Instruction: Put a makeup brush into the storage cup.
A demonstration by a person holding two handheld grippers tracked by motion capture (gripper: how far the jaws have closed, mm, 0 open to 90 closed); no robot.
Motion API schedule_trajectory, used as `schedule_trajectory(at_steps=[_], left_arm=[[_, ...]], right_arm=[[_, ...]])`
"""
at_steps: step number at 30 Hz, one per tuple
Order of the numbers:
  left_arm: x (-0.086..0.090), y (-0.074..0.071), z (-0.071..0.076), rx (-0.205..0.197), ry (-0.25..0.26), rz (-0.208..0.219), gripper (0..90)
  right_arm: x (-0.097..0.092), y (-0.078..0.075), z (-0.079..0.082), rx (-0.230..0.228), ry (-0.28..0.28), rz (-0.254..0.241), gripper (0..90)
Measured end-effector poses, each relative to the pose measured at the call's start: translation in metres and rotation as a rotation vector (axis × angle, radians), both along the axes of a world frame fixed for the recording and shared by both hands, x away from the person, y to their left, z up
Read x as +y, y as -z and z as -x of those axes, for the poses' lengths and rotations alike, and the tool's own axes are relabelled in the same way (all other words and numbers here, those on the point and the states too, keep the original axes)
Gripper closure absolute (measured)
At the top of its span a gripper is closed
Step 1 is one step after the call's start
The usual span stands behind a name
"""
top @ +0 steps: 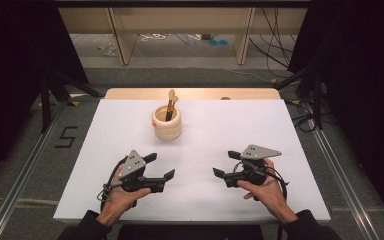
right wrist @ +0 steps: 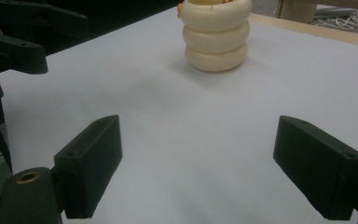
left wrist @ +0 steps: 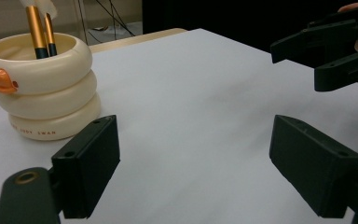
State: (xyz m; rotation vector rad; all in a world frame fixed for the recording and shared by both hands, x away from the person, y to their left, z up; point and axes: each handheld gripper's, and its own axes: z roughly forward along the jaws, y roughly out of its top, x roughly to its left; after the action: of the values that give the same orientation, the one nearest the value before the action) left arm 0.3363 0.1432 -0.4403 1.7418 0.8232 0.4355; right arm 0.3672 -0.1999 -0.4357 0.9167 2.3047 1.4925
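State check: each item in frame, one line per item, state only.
left gripper: open, empty, held just above the table.
right gripper: open, empty, held just above the table.
holder: upright on the white table, untouched.
brushes: two, standing handle-down inside the holder.

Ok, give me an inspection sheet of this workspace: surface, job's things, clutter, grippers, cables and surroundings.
Surface: white table top, bare wood strip at its far edge.
Job's things: cream ringed holder with an orange duck bill, upright, holding gold-handled brushes.
Clutter: nothing seen on the white top.
Grippers: left gripper and right gripper open, hand-held near the front edge, apart from the holder.
Cables: a black cable loops by the right hand; loose cables on the floor beyond.
Surroundings: dark curtains at both sides, wooden legs behind.
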Motion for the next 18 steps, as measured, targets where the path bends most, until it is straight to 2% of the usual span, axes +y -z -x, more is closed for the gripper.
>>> schedule_trajectory(at_steps=[4, 5, 6, 7, 8, 10, 14, 16, 18], left_arm=[[0.002, 0.001, 0.003, 0.004, 0.002, -0.01, 15.9], [0.004, 0.001, 0.004, 0.003, -0.005, -0.013, 15.9], [0.005, 0.002, 0.005, 0.006, -0.014, -0.01, 15.9], [0.008, 0.001, 0.005, -0.002, -0.01, -0.028, 15.9], [0.009, 0.002, 0.005, 0.0, -0.021, -0.01, 15.9], [0.012, 0.0, 0.005, -0.002, -0.03, -0.004, 15.9], [0.011, 0.001, 0.006, 0.003, -0.035, -0.004, 15.9], [0.01, 0.001, 0.006, -0.005, -0.022, -0.02, 15.9], [0.009, 0.001, 0.006, 0.002, -0.025, -0.012, 15.9]], right_arm=[[0.0, 0.0, 0.0, 0.0, -0.007, -0.001, 16.1], [0.001, 0.001, 0.0, -0.006, -0.003, -0.011, 16.1], [0.001, 0.0, 0.0, -0.001, -0.006, 0.0, 16.1], [0.001, 0.0, 0.001, -0.004, -0.006, 0.0, 16.1], [0.001, 0.0, 0.001, -0.012, 0.003, 0.003, 16.1], [0.001, 0.0, 0.001, -0.001, -0.009, 0.002, 16.1], [0.002, 0.001, 0.0, -0.006, -0.01, -0.008, 16.1], [0.002, 0.001, 0.0, -0.007, -0.01, -0.01, 16.1], [0.002, 0.001, 0.0, -0.003, -0.011, -0.006, 16.1]])
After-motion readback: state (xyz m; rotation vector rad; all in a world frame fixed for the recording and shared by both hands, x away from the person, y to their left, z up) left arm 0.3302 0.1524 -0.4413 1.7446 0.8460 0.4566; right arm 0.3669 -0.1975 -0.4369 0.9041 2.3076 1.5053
